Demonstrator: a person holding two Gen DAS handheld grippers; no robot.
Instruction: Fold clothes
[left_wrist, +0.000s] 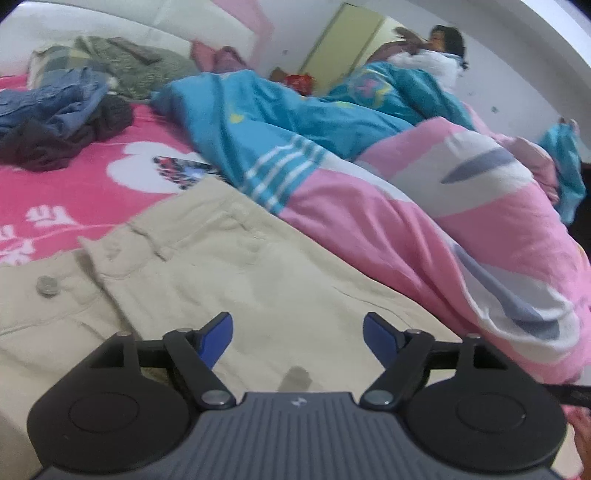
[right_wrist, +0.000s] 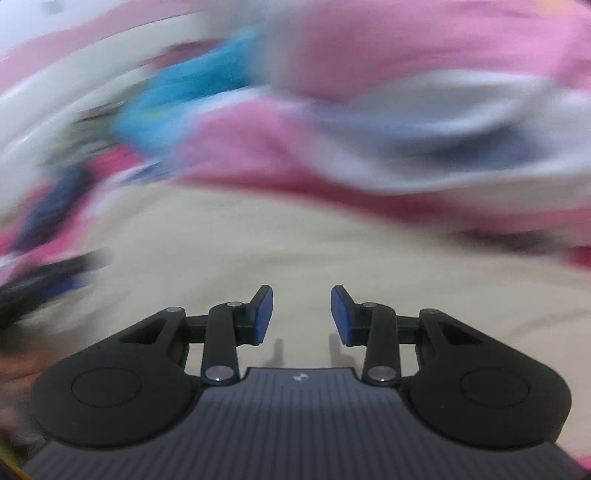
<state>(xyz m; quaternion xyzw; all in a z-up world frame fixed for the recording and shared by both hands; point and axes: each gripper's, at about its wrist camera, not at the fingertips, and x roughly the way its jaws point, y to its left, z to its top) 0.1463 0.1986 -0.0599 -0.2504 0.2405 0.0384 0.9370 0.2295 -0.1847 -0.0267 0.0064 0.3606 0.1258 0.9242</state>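
Beige trousers (left_wrist: 229, 273) lie spread on a pink bed, waistband and a metal button (left_wrist: 47, 286) at the left. Over the trousers hovers my left gripper (left_wrist: 297, 334), open wide, with nothing between its blue pads. The right wrist view is heavily blurred. There my right gripper (right_wrist: 302, 314) stands partly open above the same beige cloth (right_wrist: 258, 240), its blue pads apart and bare.
A pink, white and blue quilt (left_wrist: 424, 229) bulges along the right of the trousers. A person (left_wrist: 439, 44) lies under it at the far end. A heap of jeans and dark clothes (left_wrist: 59, 110) sits at the far left on the pink sheet (left_wrist: 74, 173).
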